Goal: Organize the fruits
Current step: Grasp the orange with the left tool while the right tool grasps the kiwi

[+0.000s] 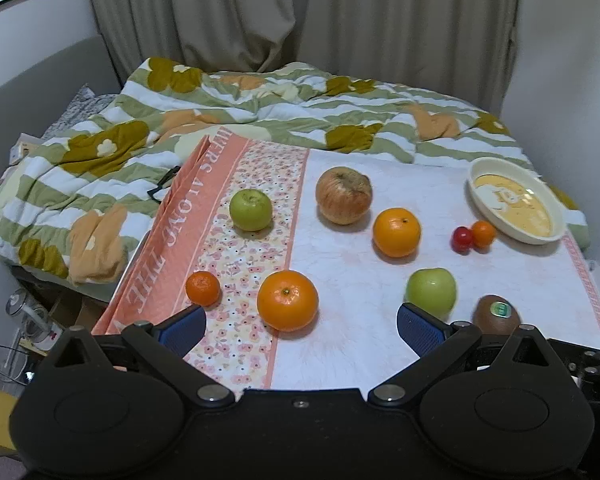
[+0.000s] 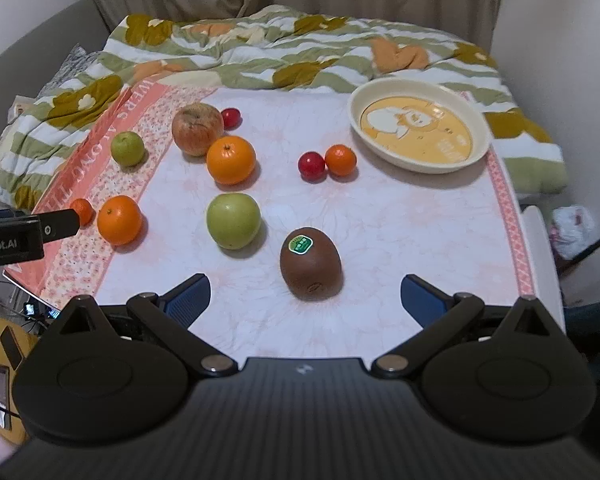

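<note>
Your kiwi [image 2: 311,264] (green sticker up) lies on the pale tablecloth [image 2: 400,220] just ahead of your right gripper [image 2: 305,298], whose blue fingers stand wide apart and hold nothing. Left of it sits a green apple [image 2: 233,221], and beyond that an orange [image 2: 231,160] touches a reddish apple [image 2: 197,129]. A red tomato [image 2: 311,166] and a tiny orange one [image 2: 341,160] touch each other near the cream plate [image 2: 476,120], which is empty. Your left gripper [image 1: 302,326] hovers with fingers spread too, a second orange [image 1: 287,300] between them and a small mandarin [image 1: 203,288] beside it. A striped quilt [image 1: 80,168] lies behind.
</note>
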{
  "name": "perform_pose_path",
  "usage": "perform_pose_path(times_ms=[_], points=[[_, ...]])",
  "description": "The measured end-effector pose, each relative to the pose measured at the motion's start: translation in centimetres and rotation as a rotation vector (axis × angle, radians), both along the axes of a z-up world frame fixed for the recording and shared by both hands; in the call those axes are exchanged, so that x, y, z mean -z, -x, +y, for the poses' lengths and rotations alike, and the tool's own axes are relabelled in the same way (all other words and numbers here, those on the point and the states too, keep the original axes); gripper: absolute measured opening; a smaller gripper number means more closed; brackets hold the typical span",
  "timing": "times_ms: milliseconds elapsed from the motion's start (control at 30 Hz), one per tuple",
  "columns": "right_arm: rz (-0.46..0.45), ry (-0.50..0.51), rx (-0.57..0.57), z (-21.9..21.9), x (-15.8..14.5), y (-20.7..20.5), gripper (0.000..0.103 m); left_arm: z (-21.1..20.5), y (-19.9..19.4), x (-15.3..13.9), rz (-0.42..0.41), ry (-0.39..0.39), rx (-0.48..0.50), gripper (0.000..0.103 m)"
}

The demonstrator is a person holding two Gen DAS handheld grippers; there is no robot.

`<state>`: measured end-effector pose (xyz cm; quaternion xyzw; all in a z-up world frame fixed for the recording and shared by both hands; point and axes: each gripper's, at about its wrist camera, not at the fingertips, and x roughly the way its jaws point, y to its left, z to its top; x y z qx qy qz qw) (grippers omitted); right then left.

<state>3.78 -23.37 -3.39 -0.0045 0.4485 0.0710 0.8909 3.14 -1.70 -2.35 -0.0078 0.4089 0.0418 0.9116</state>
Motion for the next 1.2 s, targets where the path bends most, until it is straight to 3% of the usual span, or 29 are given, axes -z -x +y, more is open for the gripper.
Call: perform_pose_path(times_ms=[367, 600, 833, 900, 1200], points=[[0.019, -0.012, -0.085, -1.1, 5.4, -3.8, 0.103, 0.3, -3.9, 5.1, -0.011, -0.043, -0.073, 0.100], [0.031, 0.001, -0.092, -0.2, 7.5, -5.3, 0.103, 0.9, -6.4, 8.2, 0.044, -0.038, -0.066, 0.091], [0.032, 0.007, -0.083, 0.7, 8.1, -6.0, 0.102, 1.4, -7.4, 9.4, 0.074, -0.017, -0.042, 0.073], [0.036, 0.007, -0.082, 0.9, 8.3, -6.1, 0.097, 1.4, -7.6, 9.6, 0.088, -0.016, -0.034, 0.064], [0.046, 0.036, -0.077, 1.8, 8.6, -6.6, 0.087, 1.8, -7.6, 9.5, 0.091, -0.005, -0.008, 0.063]])
